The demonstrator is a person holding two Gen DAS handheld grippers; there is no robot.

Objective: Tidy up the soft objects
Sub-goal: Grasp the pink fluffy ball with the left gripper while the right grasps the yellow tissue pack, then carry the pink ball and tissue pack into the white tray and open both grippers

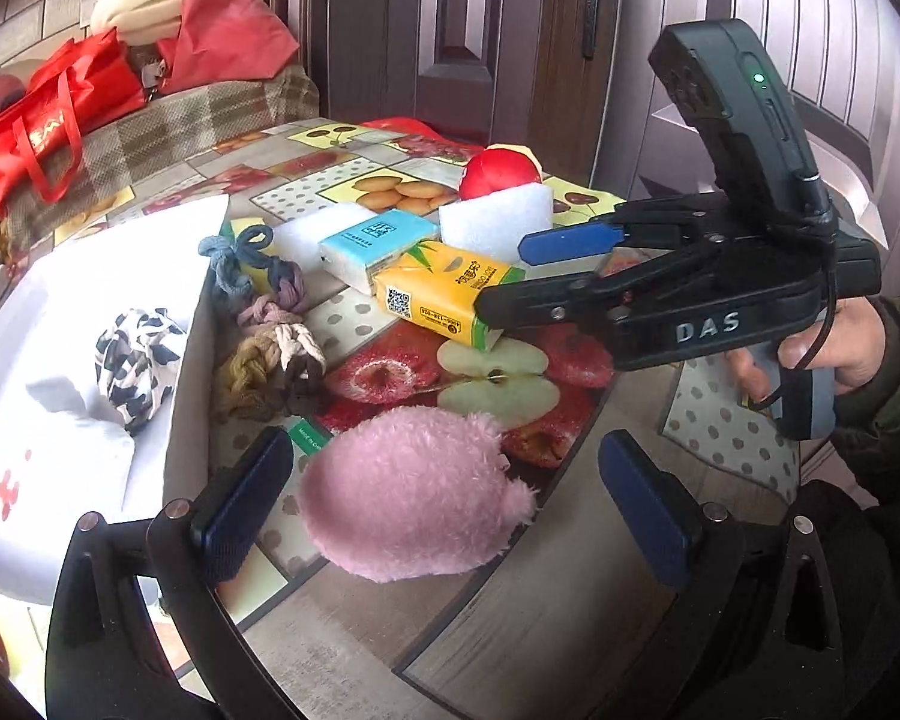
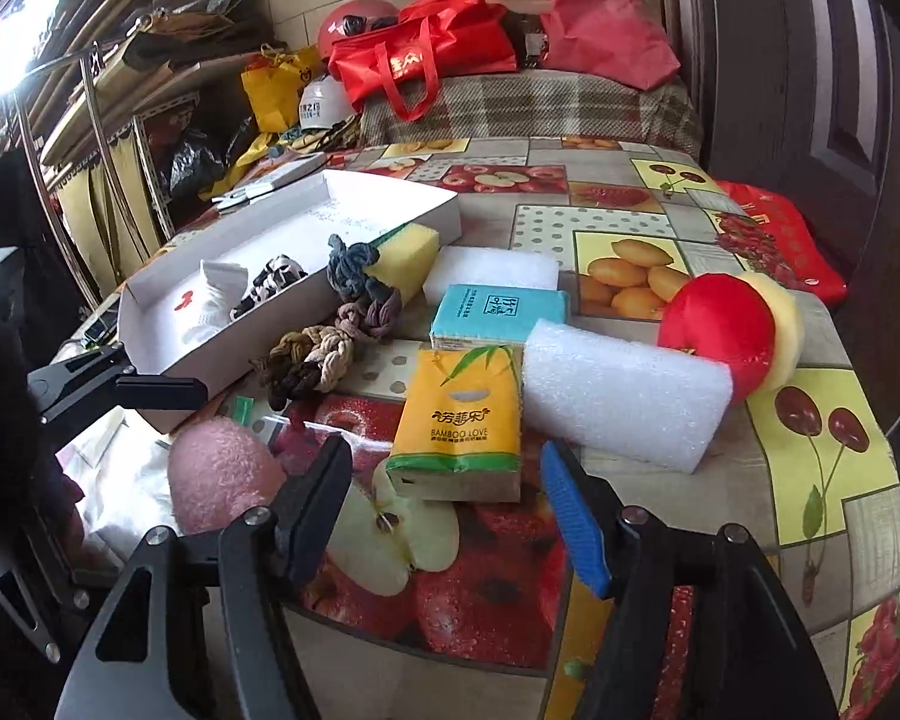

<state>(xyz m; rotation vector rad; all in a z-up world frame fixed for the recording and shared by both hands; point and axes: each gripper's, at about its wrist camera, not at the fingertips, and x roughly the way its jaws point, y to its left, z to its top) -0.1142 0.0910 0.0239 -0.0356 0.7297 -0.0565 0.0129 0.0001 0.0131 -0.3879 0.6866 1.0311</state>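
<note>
The left gripper (image 1: 444, 510) stands released, its 2 pads spread to either side of the pink plush (image 1: 414, 492), which lies on the table (image 2: 810, 480) near its front edge; neither pad presses the fur. The right gripper (image 2: 450, 516) is also released, its jaws apart just short of the yellow tissue pack (image 2: 459, 420), nothing clamped between them. That pack leans on the blue tissue pack (image 2: 498, 315), with a white foam block (image 2: 624, 393) touching its right side and a red cushion (image 2: 717, 330) beyond. The braided cords (image 2: 324, 348) run along the outer wall of the white box (image 2: 270, 324), which sits near the table's left edge and holds a patterned cloth (image 1: 135, 360); bare tablecloth lies open to the right of the foam block, toward the far and right edges.
</note>
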